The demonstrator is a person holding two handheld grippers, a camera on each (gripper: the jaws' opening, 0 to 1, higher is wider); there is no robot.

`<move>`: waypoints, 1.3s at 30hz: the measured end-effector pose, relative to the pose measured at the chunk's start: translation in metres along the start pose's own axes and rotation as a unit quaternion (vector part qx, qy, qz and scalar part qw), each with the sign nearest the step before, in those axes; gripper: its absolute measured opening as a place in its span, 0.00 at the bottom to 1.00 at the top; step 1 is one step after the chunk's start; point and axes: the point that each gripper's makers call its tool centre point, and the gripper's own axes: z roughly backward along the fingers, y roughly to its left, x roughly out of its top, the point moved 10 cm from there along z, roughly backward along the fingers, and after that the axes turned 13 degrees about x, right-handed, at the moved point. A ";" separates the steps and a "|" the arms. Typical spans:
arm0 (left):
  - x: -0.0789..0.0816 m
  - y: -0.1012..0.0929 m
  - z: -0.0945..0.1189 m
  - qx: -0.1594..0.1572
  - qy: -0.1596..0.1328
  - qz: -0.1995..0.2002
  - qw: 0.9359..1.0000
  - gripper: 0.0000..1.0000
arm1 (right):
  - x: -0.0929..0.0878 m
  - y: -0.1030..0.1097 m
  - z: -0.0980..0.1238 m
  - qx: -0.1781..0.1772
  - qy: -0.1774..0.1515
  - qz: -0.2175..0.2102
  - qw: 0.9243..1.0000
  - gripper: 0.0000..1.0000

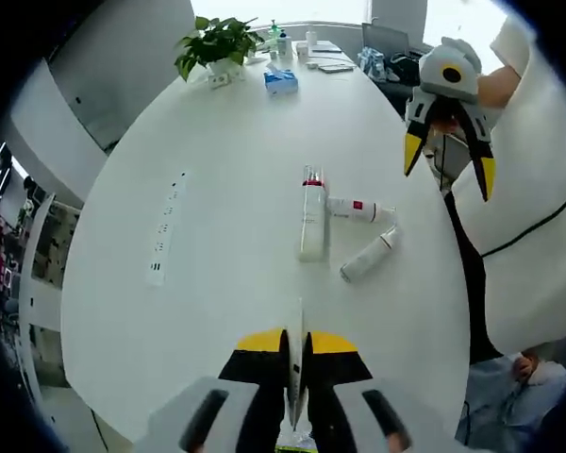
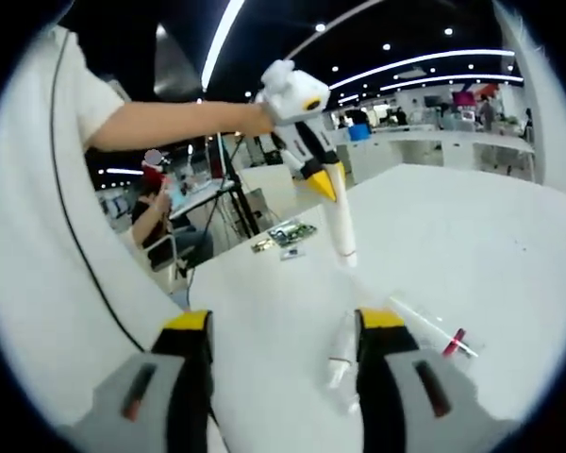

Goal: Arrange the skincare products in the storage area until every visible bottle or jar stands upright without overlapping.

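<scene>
My left gripper (image 1: 297,340) is shut on the flat end of a white tube (image 1: 311,222) with a red band and a clear cap. It holds the tube above the white table (image 1: 217,283). In the right gripper view the left gripper (image 2: 328,179) carries the tube (image 2: 341,226) cap down over the tabletop. Two white bottles lie on their sides: one with a red label (image 1: 358,209) (image 2: 434,330), and a plain one (image 1: 368,255) (image 2: 340,354). My right gripper (image 2: 288,326) is open with nothing in it, low over the plain bottle. It hangs at the table's right edge (image 1: 450,165).
A white power strip (image 1: 167,226) lies to the left on the table. A potted plant (image 1: 217,47), a blue box (image 1: 281,80) and small items stand at the far end. The person's white clothing (image 1: 528,236) borders the right side. Small flat items (image 2: 288,234) lie near the table edge.
</scene>
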 end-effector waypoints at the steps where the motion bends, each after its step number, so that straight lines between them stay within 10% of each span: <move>1: 0.000 0.002 -0.001 0.001 0.000 0.000 1.000 0.04 | 0.000 -0.001 0.000 0.000 0.000 -0.001 1.000 0.59; 39: 0.023 0.056 -0.042 -0.019 0.063 -0.034 0.997 0.04 | -0.006 -0.018 0.006 -0.012 -0.009 -0.028 0.999 0.59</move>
